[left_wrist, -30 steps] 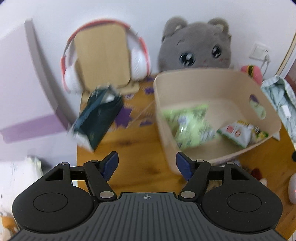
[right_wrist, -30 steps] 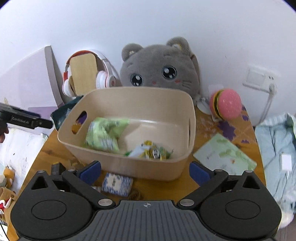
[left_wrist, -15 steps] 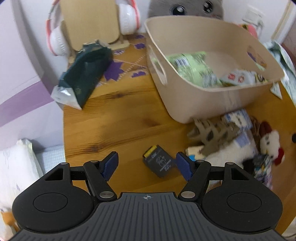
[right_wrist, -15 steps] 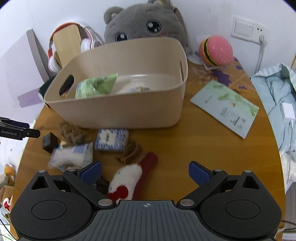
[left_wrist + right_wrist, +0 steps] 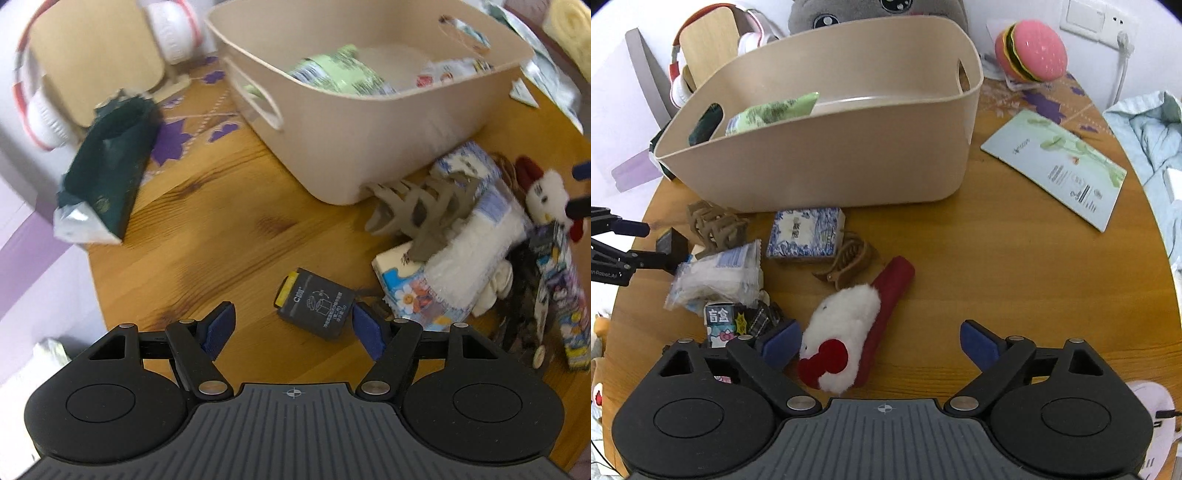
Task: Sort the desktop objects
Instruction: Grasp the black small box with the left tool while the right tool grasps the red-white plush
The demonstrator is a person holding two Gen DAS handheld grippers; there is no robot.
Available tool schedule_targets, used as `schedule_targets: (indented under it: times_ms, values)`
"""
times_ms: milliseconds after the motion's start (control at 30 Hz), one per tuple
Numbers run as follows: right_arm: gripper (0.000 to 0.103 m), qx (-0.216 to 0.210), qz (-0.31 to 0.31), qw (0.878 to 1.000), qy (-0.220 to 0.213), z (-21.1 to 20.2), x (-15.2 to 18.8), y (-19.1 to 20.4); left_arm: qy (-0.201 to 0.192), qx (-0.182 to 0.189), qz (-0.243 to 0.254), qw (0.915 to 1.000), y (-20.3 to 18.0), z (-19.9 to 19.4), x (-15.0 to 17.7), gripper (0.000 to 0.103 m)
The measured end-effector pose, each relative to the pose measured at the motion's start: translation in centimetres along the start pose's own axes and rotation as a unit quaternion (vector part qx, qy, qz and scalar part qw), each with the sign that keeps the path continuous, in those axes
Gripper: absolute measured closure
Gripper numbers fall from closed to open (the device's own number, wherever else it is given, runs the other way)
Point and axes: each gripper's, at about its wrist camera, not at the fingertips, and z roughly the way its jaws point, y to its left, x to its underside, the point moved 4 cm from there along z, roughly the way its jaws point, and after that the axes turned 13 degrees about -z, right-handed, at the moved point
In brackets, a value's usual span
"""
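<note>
A beige bin stands on the round wooden table and holds a green snack bag. My left gripper is open, its pads either side of a small dark grey box lying on the wood. My right gripper is open, low over a white and red plush toy. Between them lie a tissue pack, a blue-patterned box, brown hair claws and a small cartoon box.
A dark green pouch and headphones on a wooden stand sit at the table's far left. A green booklet, a burger plush and a grey cat plush lie right of and behind the bin.
Both grippers have tilted down and dropped toward the table. The left one has closed in on the dark grey box; the right one has come down over the white and red plush.
</note>
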Motion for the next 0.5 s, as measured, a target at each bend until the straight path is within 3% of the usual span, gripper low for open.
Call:
schedule_targets:
  times_ms: [233, 367, 433, 500]
  values:
    - [0.016, -0.009, 0.011, 1.000, 0.011, 1.5, 0.2, 0.1, 0.008, 0.009, 0.000, 0.9999, 0.3, 1.3, -0.2, 0.033]
    - [0.019, -0.018, 0.018, 1.000, 0.014, 2.2, 0.0, 0.3, 0.016, 0.020, 0.010, 0.9996, 0.0, 1.8, -0.1, 0.047]
    - [0.025, -0.022, 0.017, 0.999, 0.019, 2.5, 0.0, 0.4, 0.015, 0.028, 0.009, 0.9995, -0.2, 1.8, -0.1, 0.055]
    - [0.038, -0.020, 0.023, 0.999, 0.021, 2.6, 0.1, 0.5, 0.016, 0.029, 0.007, 0.9994, -0.3, 1.8, -0.1, 0.056]
